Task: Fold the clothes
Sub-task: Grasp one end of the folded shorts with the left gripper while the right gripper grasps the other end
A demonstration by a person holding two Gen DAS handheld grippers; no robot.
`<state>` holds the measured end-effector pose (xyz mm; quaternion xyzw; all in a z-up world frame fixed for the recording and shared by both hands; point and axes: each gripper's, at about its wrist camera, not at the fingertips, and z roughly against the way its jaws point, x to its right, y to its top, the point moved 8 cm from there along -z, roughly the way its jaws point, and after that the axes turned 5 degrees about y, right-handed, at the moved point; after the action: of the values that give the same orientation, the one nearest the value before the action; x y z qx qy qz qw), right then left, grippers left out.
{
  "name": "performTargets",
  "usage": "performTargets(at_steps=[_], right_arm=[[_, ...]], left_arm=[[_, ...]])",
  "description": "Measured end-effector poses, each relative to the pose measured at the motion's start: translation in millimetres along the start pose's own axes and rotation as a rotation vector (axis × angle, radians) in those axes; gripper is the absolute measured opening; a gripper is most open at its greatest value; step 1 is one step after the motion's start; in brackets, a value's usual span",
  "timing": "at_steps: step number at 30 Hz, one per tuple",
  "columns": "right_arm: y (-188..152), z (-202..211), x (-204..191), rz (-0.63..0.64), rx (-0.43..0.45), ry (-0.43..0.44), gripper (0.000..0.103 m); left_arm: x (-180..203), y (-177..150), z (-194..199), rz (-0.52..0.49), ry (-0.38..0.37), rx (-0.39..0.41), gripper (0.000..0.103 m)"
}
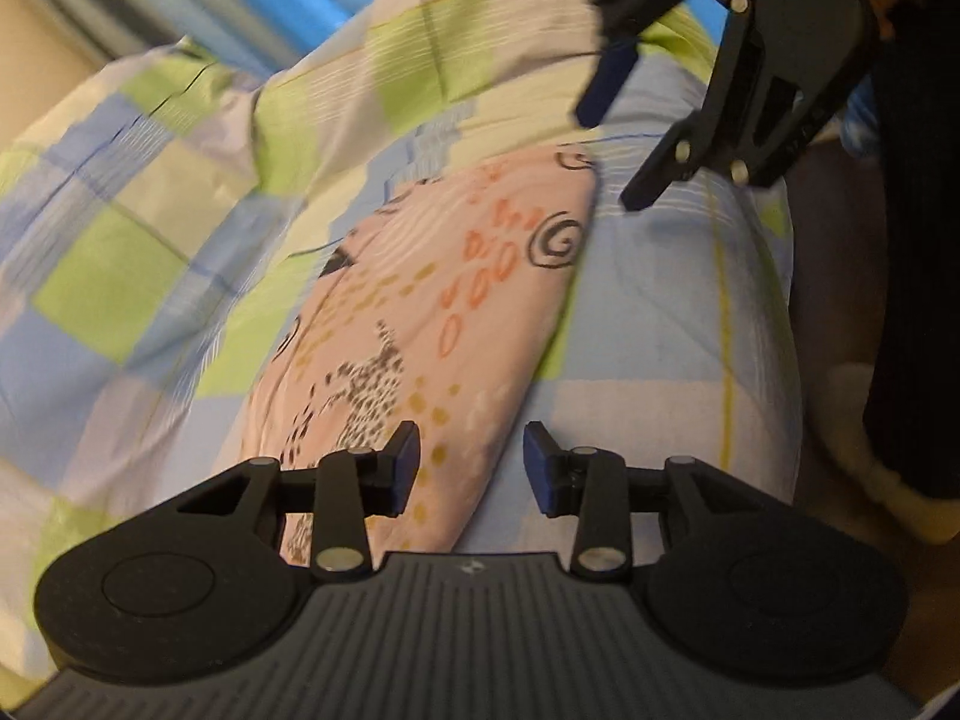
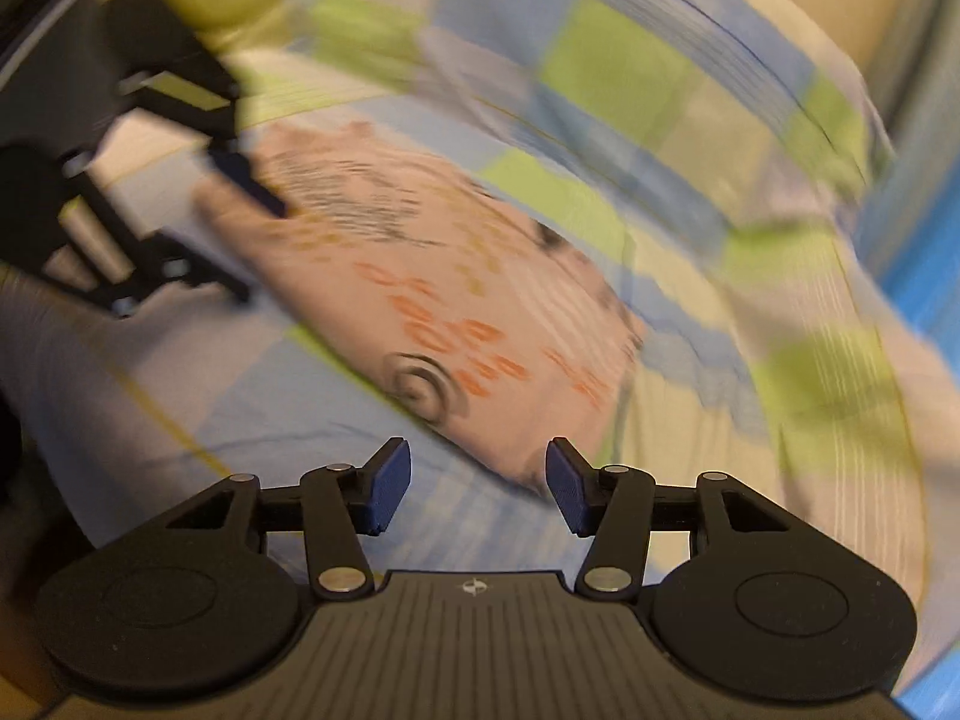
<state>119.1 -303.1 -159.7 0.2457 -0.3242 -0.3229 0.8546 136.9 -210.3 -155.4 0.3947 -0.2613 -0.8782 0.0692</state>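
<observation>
My left gripper (image 1: pixel 471 468) hangs over the near end of the folded pink garment (image 1: pixel 420 324), jaws spread with nothing between them. The garment lies flat on the checked bedspread (image 1: pixel 126 276), close to the bed's right edge, its printed spirals and orange marks facing up. My right gripper (image 2: pixel 478 486) hovers over the garment's far corner, jaws also spread and holding nothing. Its view is motion-blurred. Beyond the bed's right edge I see a dark sleeve (image 1: pixel 918 300).

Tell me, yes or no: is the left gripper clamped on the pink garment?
No: the left gripper is open above the pink garment, gripping nothing.
</observation>
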Motion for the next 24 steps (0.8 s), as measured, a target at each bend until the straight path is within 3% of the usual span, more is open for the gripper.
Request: performTargets(at_steps=[5,10,13,16,20,24], right_arm=[[30,-18,-24,0.07,0.058,0.043,0.052],[32,-37,-28,0.224,0.037,0.007,0.052],[19,-38,-16,0.319,0.022,-0.031,0.053],[-2,-42,5,0.417,-0.025,-0.123,0.053],[-10,-42,17,0.407,-0.038,-0.16,0.052],[0,-40,8,0.399,0.004,-0.161,0.052]], left_arm=[[-13,-6,-7,0.066,0.008,-0.011,0.035],[-24,-13,-6,0.152,-0.011,-0.02,0.035],[-23,-12,-5,0.142,-0.011,-0.016,0.036],[-22,-11,-6,0.126,-0.004,-0.014,0.038],[-11,-1,-3,0.078,0.001,0.026,0.054],[14,20,-8,0.002,-0.018,0.089,0.06]])
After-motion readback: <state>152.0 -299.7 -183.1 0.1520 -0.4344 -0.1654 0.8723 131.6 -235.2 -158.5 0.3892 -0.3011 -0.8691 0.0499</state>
